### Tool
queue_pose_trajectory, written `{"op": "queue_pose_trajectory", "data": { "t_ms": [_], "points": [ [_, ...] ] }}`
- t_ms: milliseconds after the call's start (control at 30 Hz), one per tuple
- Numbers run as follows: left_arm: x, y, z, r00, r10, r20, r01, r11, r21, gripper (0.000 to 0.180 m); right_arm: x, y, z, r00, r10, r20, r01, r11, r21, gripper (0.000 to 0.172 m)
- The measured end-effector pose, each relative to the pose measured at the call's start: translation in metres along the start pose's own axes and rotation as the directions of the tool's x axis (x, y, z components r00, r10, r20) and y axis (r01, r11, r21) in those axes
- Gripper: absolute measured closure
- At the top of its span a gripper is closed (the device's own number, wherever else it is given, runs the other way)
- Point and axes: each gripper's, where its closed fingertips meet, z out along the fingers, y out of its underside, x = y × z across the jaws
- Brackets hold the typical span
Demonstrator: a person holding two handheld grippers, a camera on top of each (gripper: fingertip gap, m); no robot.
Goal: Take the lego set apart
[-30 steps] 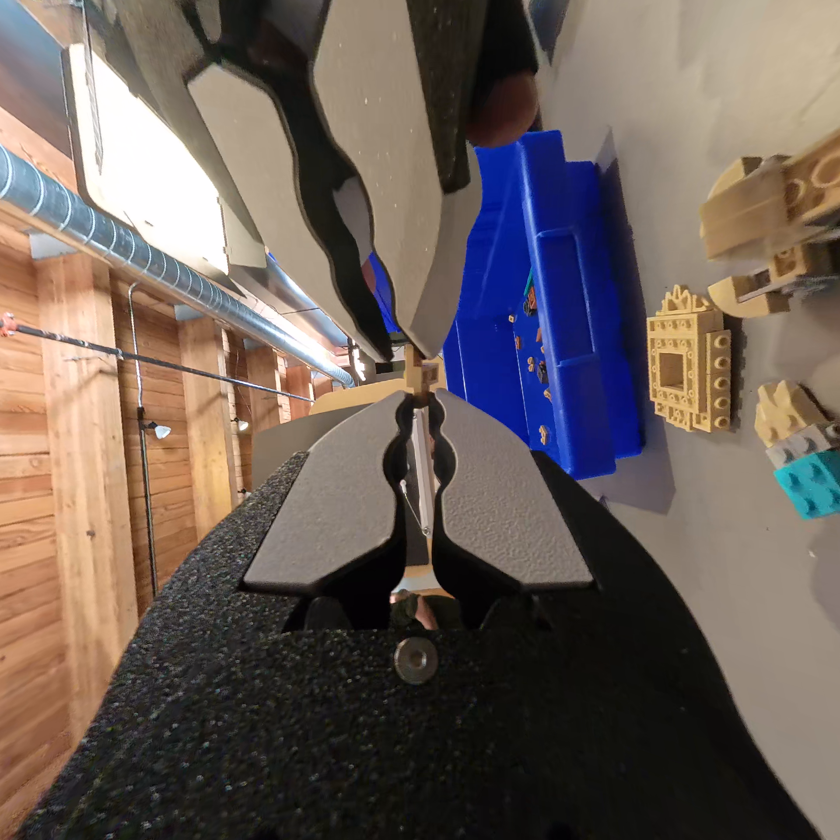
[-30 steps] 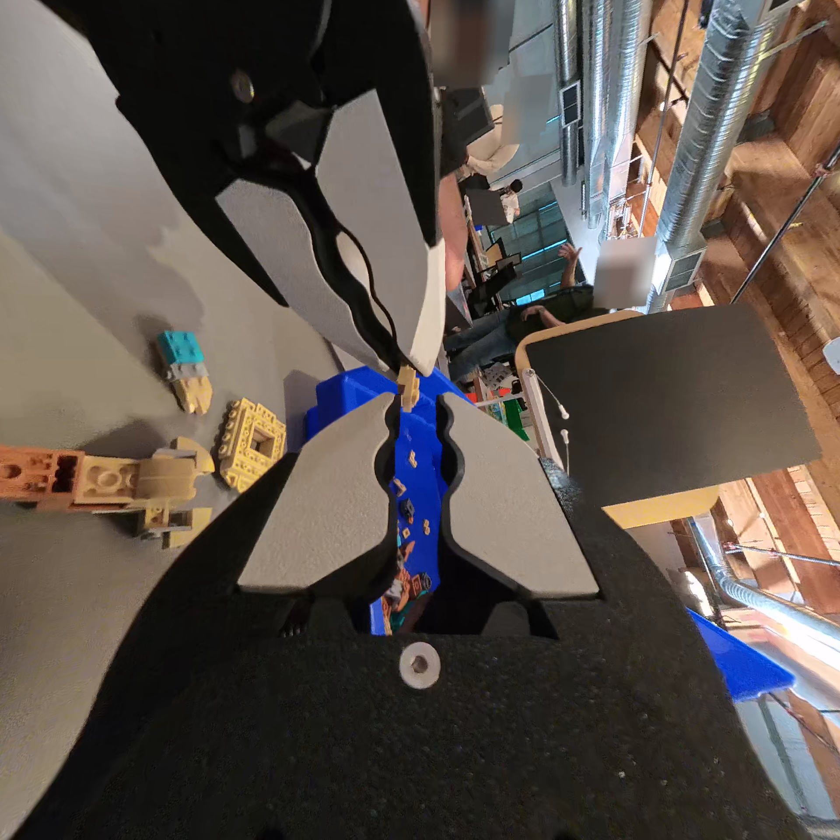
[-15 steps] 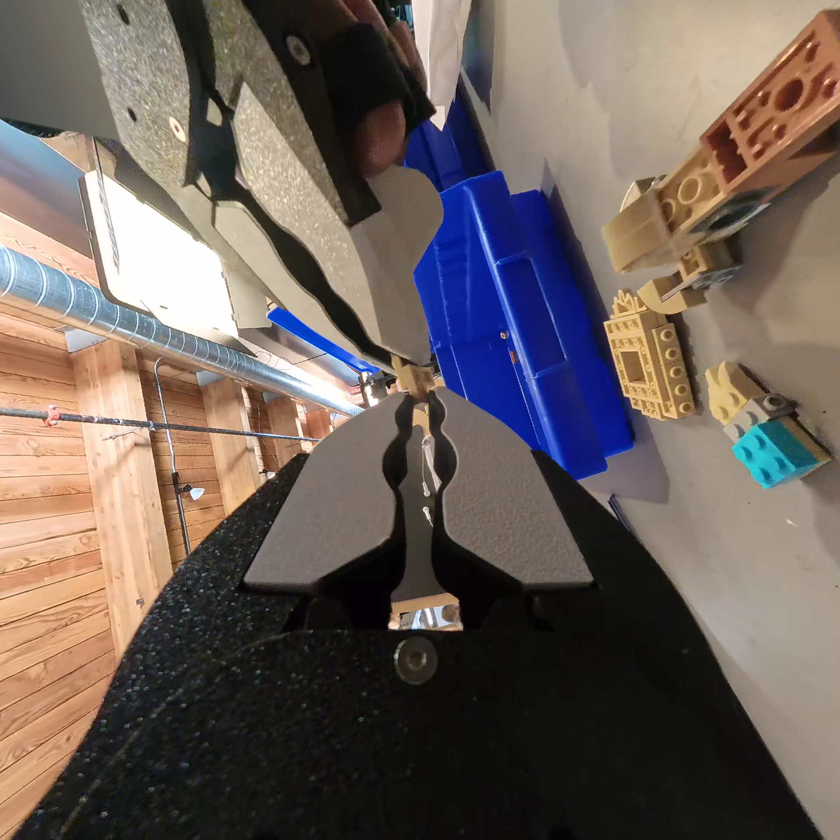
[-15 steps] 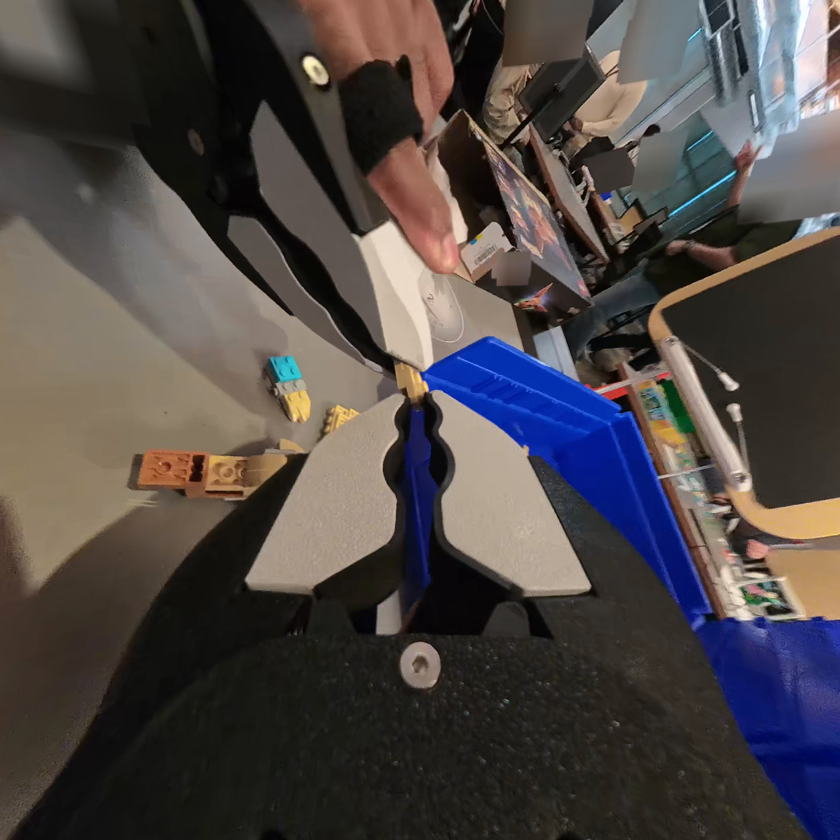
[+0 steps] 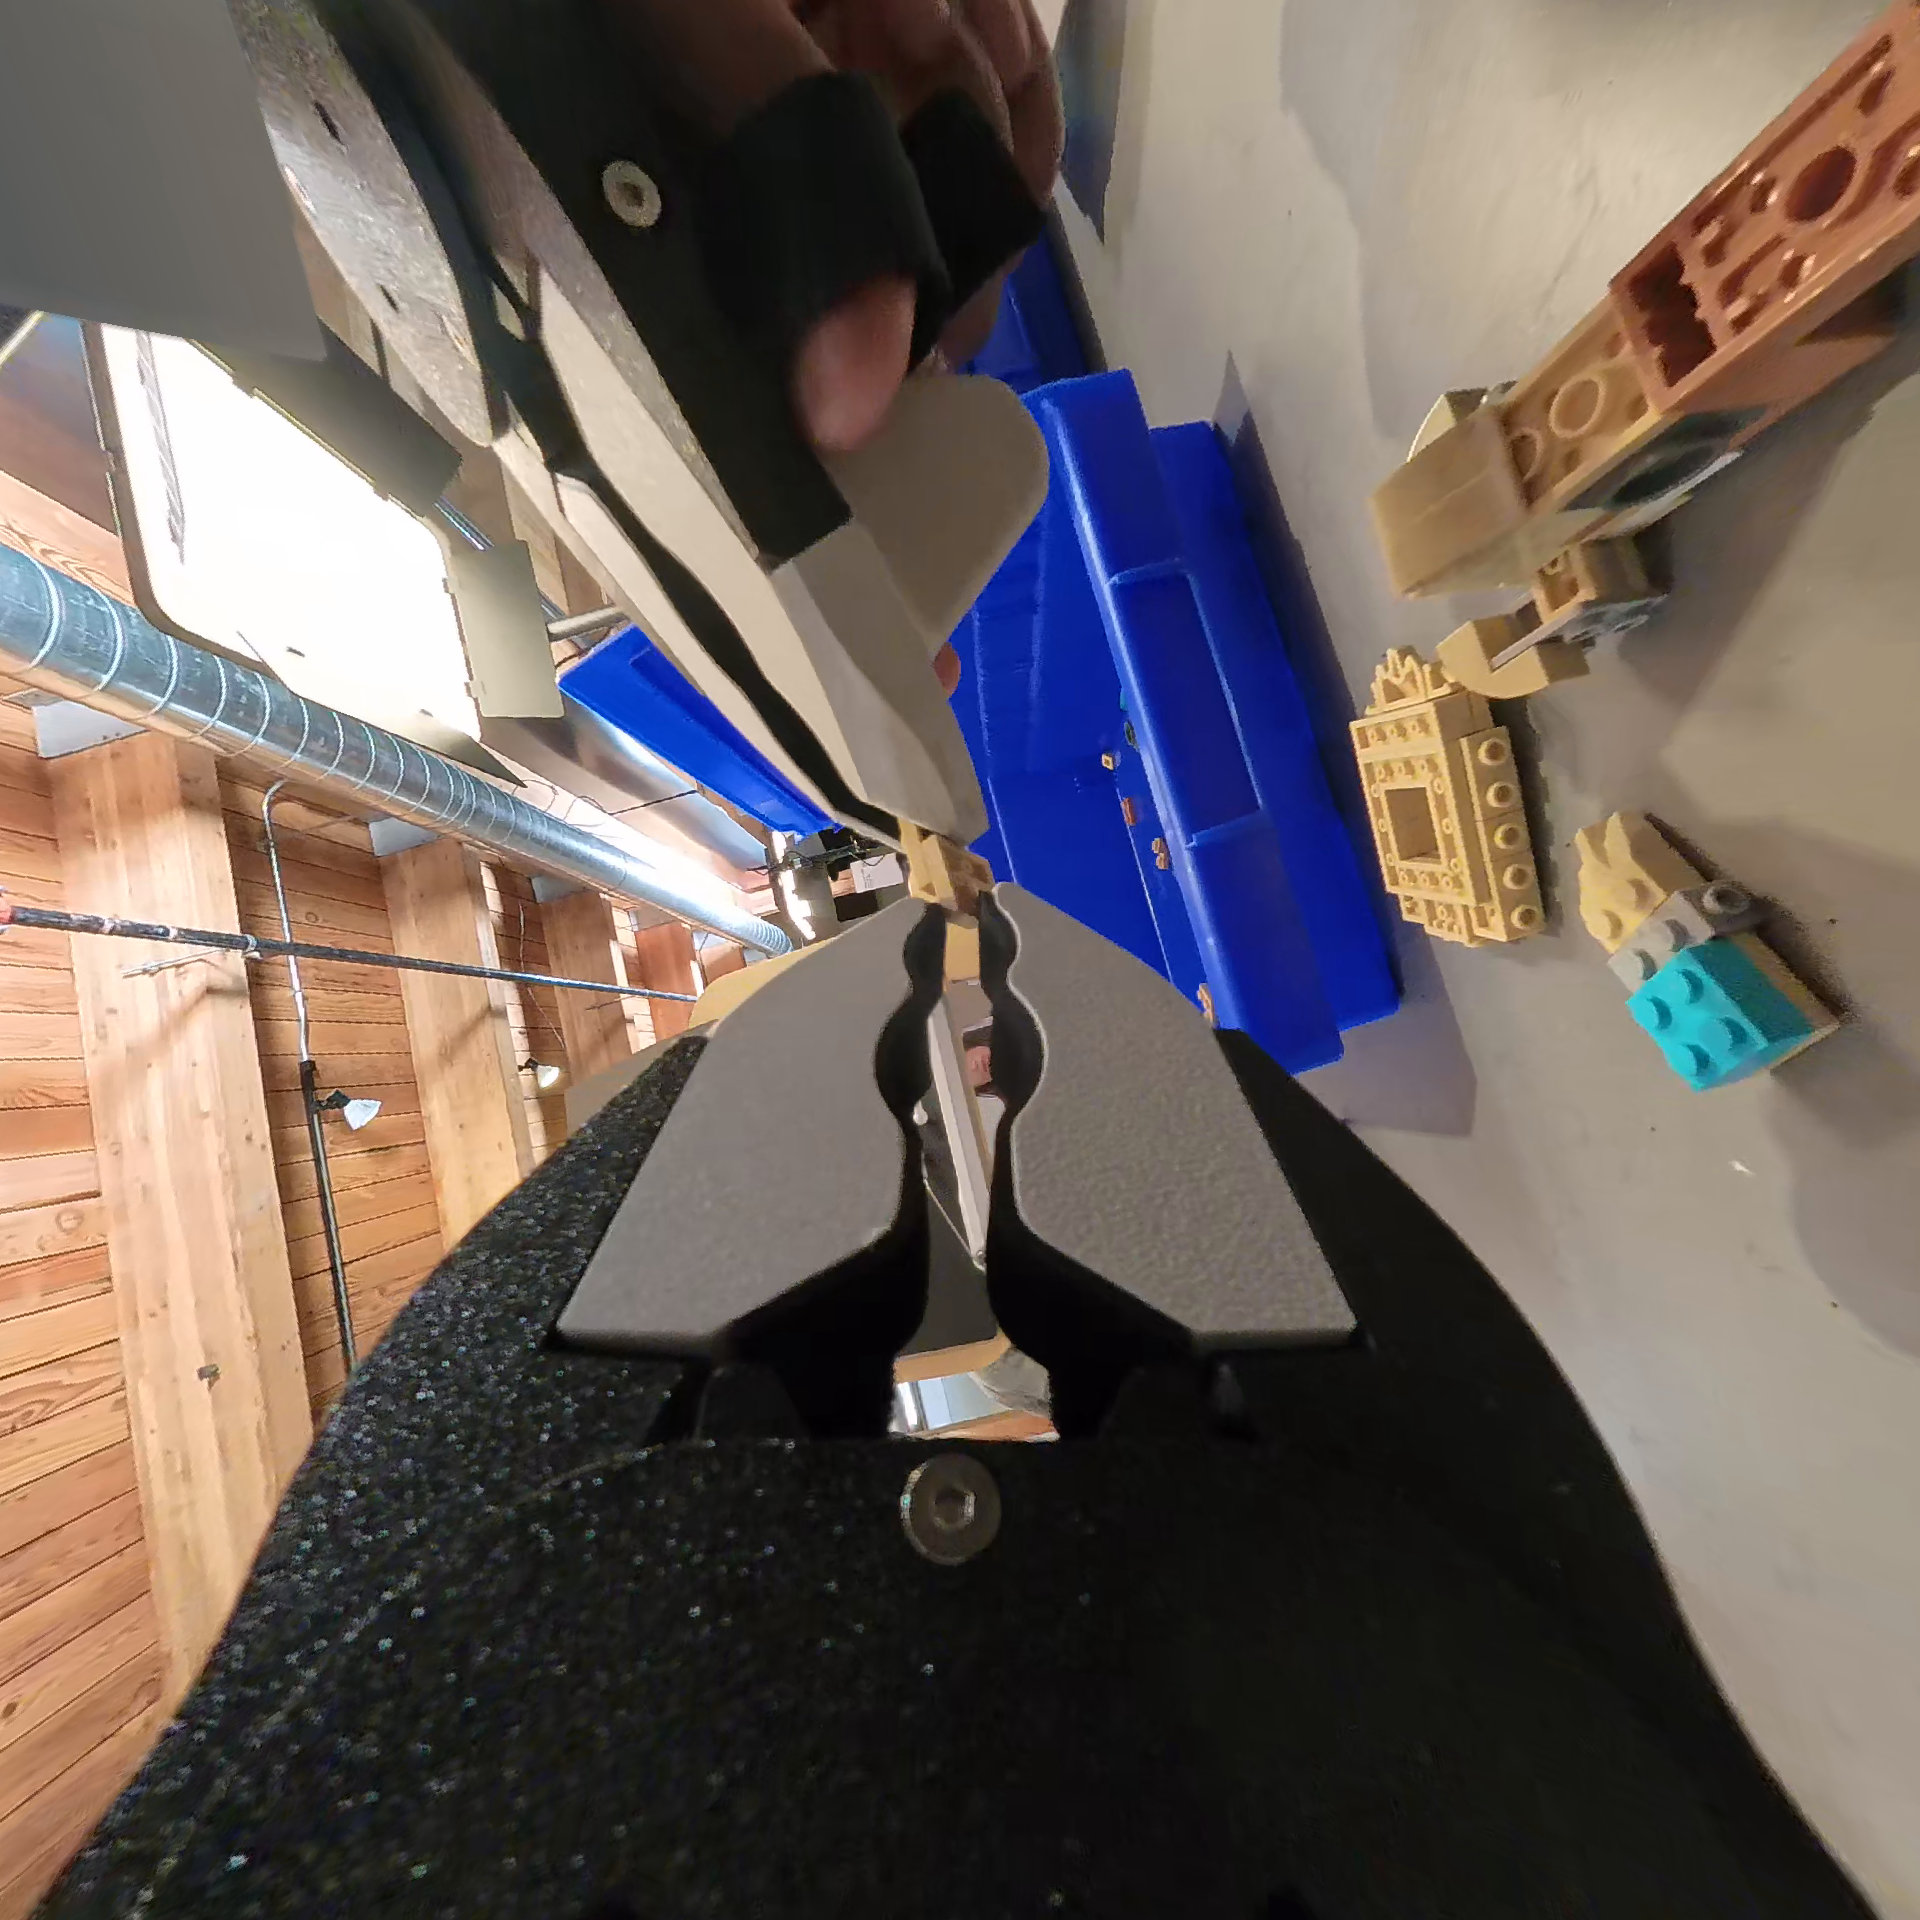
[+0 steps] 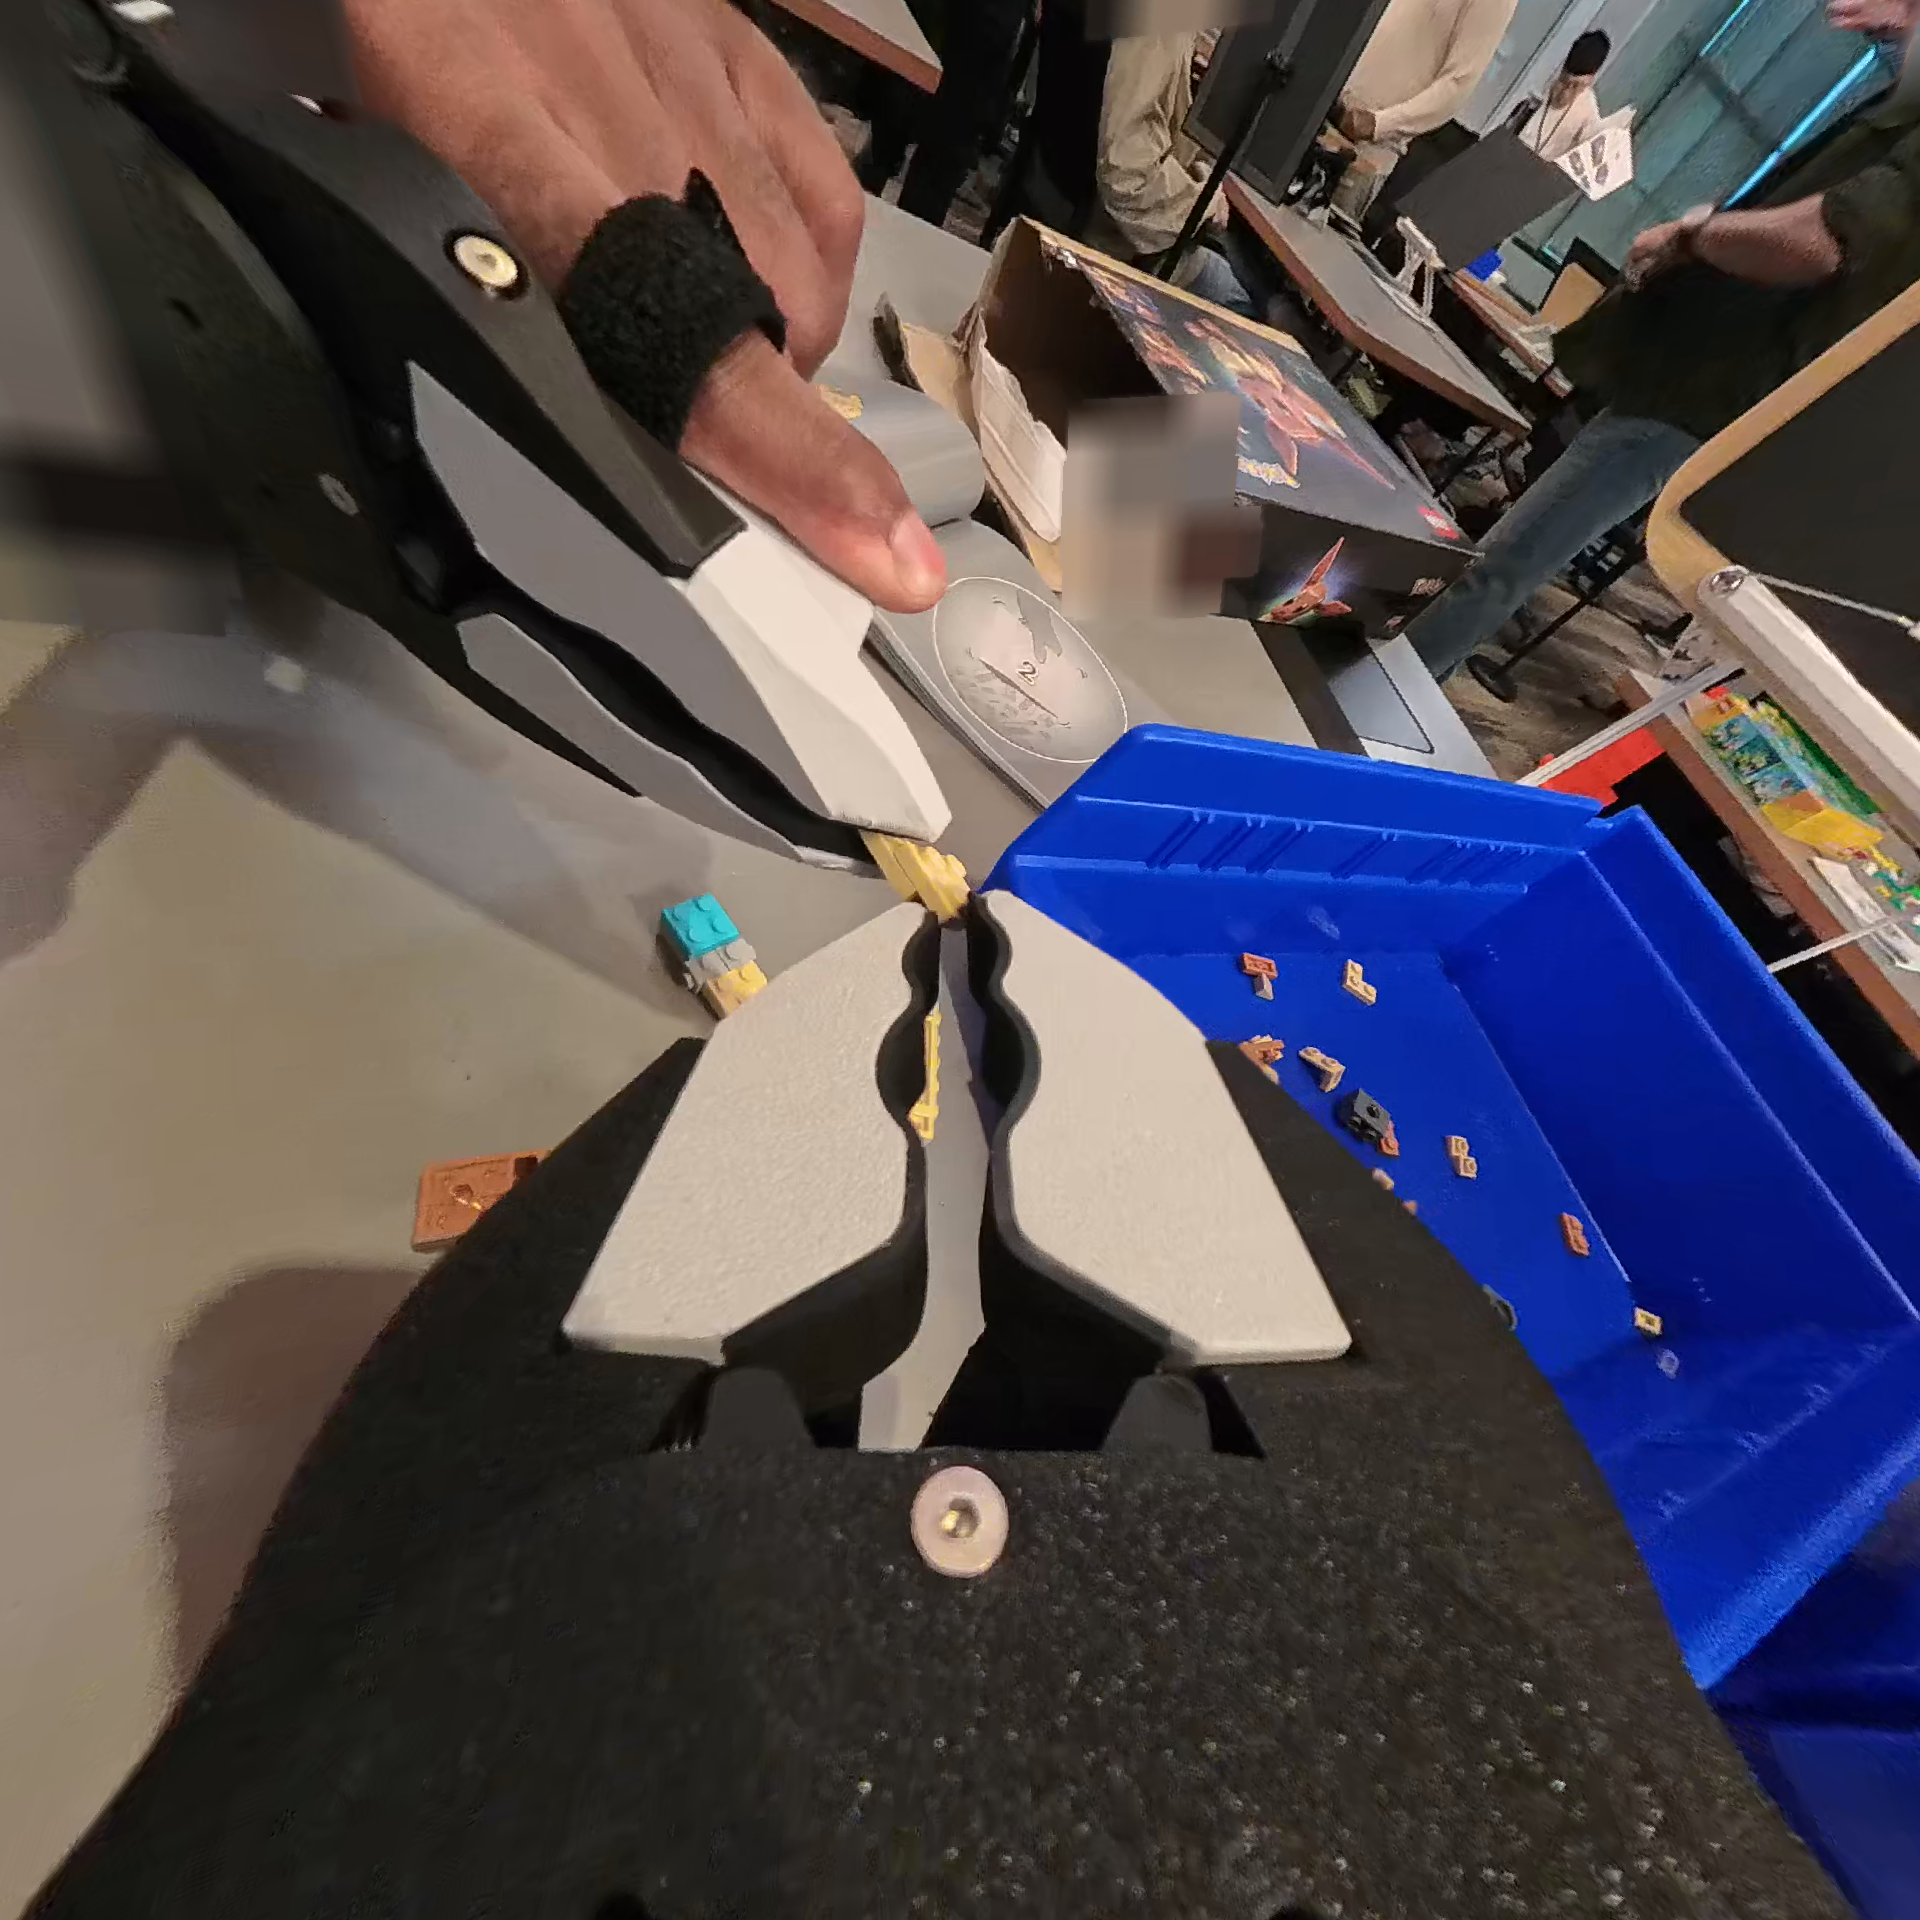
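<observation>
- Grey surface (image 6: pixel 260 987) carried everything; we saw it tilted in both wrist views.
- Blue bin (image 6: pixel 1558 935) sat on the surface, open, with a scatter of tiny tan and brown pieces (image 6: pixel 1320 1065) on its floor. In the left wrist view the same bin (image 5: pixel 1195 790) lay just beyond the tong tips.
- Brown-and-tan brick assembly (image 5: pixel 1621 374) lay on the surface past the bin, well apart from the tongs.
- Tan square frame build (image 5: pixel 1444 831) sat beside it; a teal-grey-tan stack (image 5: pixel 1704 987) was next to that, also seen in the right wrist view (image 6: pixel 712 951).
- A hand (image 6: pixel 665 208) with a black strap over one finger held the left tool.
- Left tongs (image 5: pixel 961 909) were nearly closed, pinching one end of a small tan brick cluster (image 5: pixel 943 871).
- Right tongs (image 6: pixel 951 906) were nearly closed on the other end of the same cluster (image 6: pixel 920 868), tip to tip with the left pair.
- The cluster hung in the air between both tong tips, above the surface by the bin's near corner.
</observation>
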Motion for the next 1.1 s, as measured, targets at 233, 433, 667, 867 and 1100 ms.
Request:
{"op": "queue_pose_trajectory", "data": {
  "t_ms": [233, 433, 667, 867, 1100],
  "points": [
    [0.005, 0.001, 0.003, 0.999, -0.041, -0.028, 0.041, 0.999, 0.013, 0.175, 0.003, 0.005, 0.005, 1.000, 0.021, -0.019, -0.021, 1.000, -0.011, 0.168],
    [0.016, -0.001, 0.006, 0.992, -0.095, -0.083, 0.099, 0.994, 0.040, 0.175, 0.002, 0.016, 0.006, 0.893, -0.428, -0.142, 0.409, 0.901, -0.144, 0.168],
    [0.028, -0.007, 0.008, 0.990, -0.026, -0.138, 0.032, 0.999, 0.038, 0.177, -0.003, 0.031, 0.013, 0.676, -0.727, -0.123, 0.668, 0.674, -0.314, 0.163],
    [0.030, -0.011, 0.007, 0.988, -0.023, -0.154, 0.031, 0.998, 0.049, 0.177, -0.004, 0.033, 0.015, 0.585, -0.804, -0.104, 0.728, 0.577, -0.370, 0.165],
    [0.034, -0.020, 0.007, 0.986, 0.081, -0.146, -0.072, 0.995, 0.067, 0.176, -0.014, 0.041, 0.010, 0.752, -0.659, -0.008, 0.627, 0.720, -0.299, 0.167]
  ]
}}
